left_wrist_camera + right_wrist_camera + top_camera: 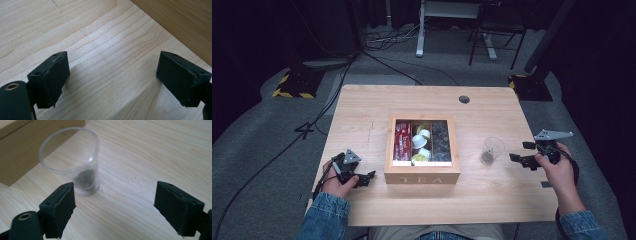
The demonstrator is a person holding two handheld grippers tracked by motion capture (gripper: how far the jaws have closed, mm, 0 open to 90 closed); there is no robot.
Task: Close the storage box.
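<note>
High view has the clear plastic cup [491,150] standing upright right of centre on the table [362,105], between the wooden box [422,174] and the right gripper [525,153]. That claw is spread wide with nothing in it, pointing at the cup. In the right gripper view the cup [72,167] sits in the upper left of the frame, just past the left jaw, still apart from it, with something small and dark [85,178] in the bottom. Could be a capsule or a pod, honestly too blurry to call.

Handling-wise I'd guess the cup is thin, light and slick, so it'll crush or tip if squeezed hard. Best bet is a gentle grip around the mid wall, one jaw on each side, keeping it upright.

Left gripper [364,177] rests at lower left beside the box, jaws also released and empty over bare wood.

Only readable writing: "TEA" on the box's front.
</note>
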